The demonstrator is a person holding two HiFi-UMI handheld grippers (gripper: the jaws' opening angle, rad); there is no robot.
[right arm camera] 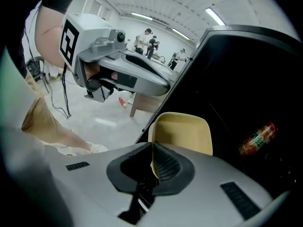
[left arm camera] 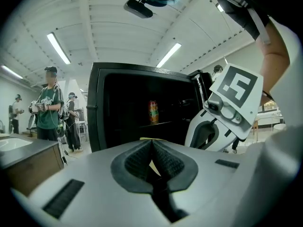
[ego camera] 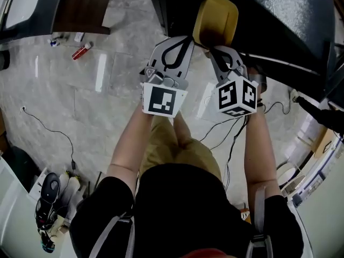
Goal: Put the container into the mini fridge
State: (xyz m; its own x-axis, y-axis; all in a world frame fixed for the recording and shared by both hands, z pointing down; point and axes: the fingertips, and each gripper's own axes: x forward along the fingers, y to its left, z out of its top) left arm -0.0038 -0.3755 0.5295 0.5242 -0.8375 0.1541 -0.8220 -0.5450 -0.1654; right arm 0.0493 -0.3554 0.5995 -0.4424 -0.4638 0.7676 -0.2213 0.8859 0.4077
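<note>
A yellow container (ego camera: 215, 19) hangs in front of the open black mini fridge (ego camera: 269, 20), held from both sides. My left gripper (ego camera: 188, 41) is shut on its left rim, and only a thin yellow edge (left arm camera: 152, 163) shows between the dark pads. My right gripper (ego camera: 214, 50) is shut on the near rim of the container (right arm camera: 183, 134), which stands tilted up against the fridge opening. The fridge (left arm camera: 128, 103) is dark inside, with an orange drink can (left arm camera: 153, 111) on a shelf; the same can (right arm camera: 258, 138) appears at the right of the right gripper view.
A red bottle (ego camera: 81, 51) and small items lie on the marble floor near a wooden table (ego camera: 80, 7). Cables (ego camera: 59, 136) trail across the floor. Several people (left arm camera: 47, 108) stand at the back left beside a counter (left arm camera: 28, 150).
</note>
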